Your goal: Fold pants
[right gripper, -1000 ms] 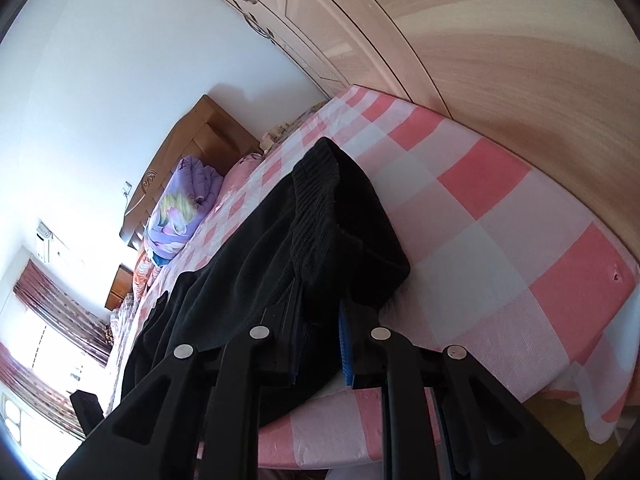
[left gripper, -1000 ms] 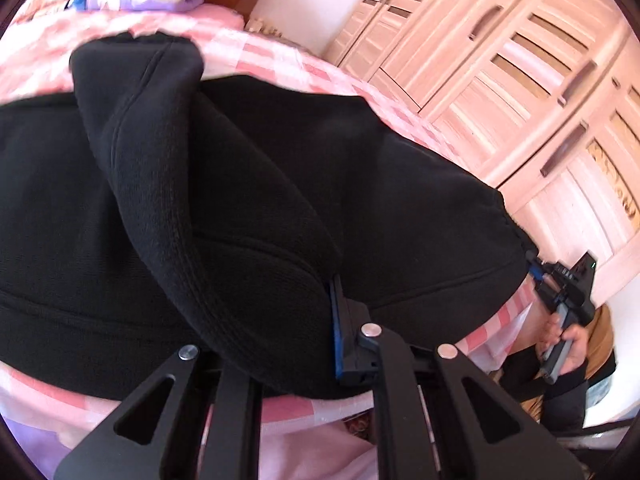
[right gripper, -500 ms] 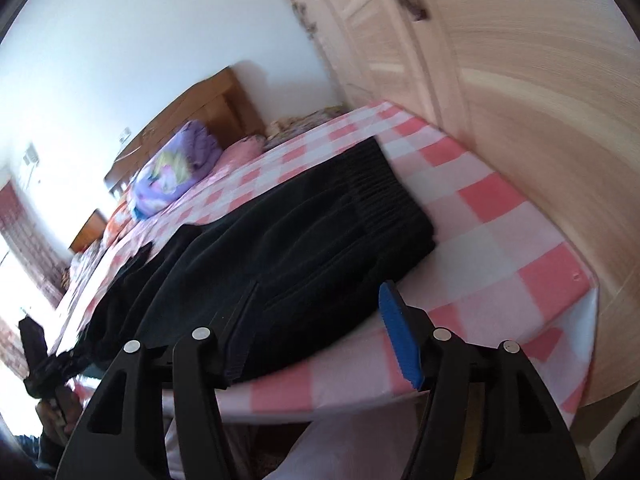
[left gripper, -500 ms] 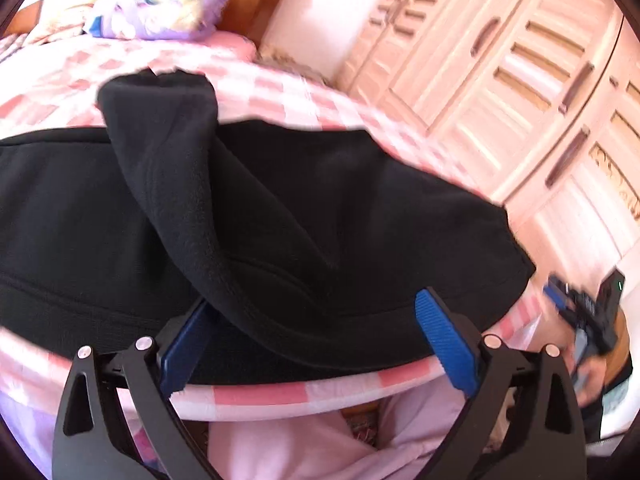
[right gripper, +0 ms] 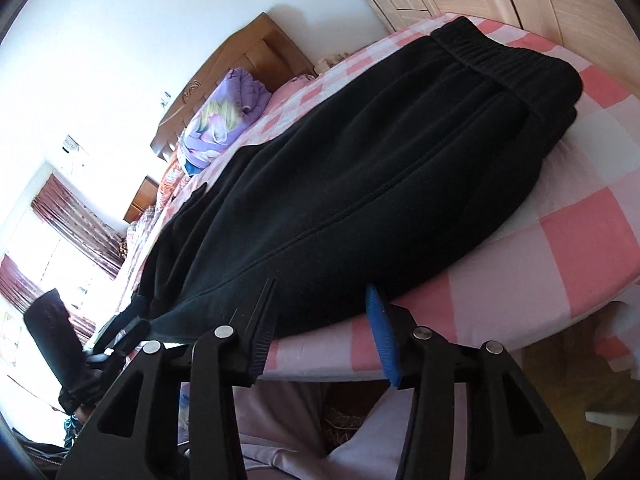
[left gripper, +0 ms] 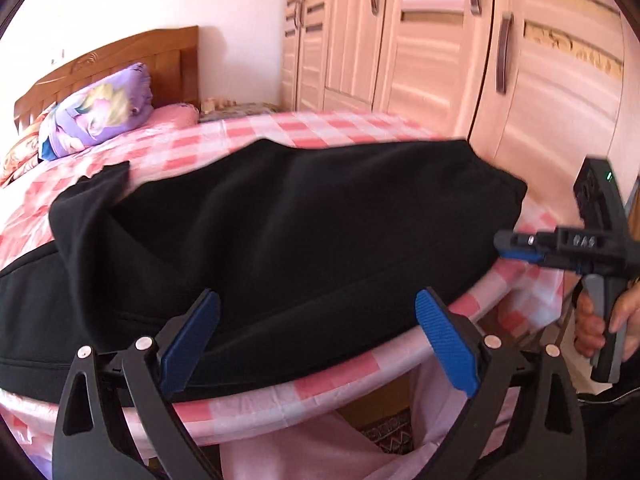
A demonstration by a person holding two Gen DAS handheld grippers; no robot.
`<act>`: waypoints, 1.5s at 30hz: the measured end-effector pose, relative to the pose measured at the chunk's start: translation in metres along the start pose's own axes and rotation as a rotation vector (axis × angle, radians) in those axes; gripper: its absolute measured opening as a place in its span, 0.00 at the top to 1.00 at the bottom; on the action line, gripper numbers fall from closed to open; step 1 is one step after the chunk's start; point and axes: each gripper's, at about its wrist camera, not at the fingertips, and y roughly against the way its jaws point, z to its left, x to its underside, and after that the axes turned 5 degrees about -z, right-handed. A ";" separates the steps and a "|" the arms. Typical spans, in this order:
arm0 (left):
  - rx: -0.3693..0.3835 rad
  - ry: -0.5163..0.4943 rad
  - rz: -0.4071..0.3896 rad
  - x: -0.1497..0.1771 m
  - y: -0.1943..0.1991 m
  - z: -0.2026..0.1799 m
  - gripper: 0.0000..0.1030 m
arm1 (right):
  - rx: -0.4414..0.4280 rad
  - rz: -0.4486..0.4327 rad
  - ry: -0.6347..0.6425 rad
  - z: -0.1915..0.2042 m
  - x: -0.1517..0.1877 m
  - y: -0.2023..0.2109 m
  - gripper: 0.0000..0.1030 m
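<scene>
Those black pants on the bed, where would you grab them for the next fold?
Probably the elastic waistband: it is the thick, firm end of the pants, lying flat near the bed corner. Come in from the near edge, low and almost level, so a finger slips under both layers. The right gripper is nearest; its jaws, just narrowing, hold nothing.

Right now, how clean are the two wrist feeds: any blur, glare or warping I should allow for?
Left wrist view: motion blur smears the wardrobe doors and the checked sheet; the black pants show little detail. Right wrist view: sharper, the pants' waistband ribbing readable, but the window is blown out white. Both views: fisheye bends the bed edge, with dark corners.
</scene>
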 end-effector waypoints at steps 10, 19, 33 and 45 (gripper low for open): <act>-0.033 0.032 0.043 0.016 -0.010 0.010 0.05 | -0.058 -0.019 -0.063 -0.002 0.008 -0.004 0.94; -0.080 0.074 0.053 0.017 -0.015 0.022 0.04 | -0.052 -0.006 -0.096 -0.008 0.016 -0.006 0.95; -0.105 0.040 0.084 0.022 -0.023 0.017 0.02 | 0.201 -0.250 0.230 0.038 -0.027 0.052 0.22; -0.253 -0.053 -0.030 -0.033 0.009 0.051 0.02 | 0.412 -0.135 0.266 0.008 -0.042 0.009 0.22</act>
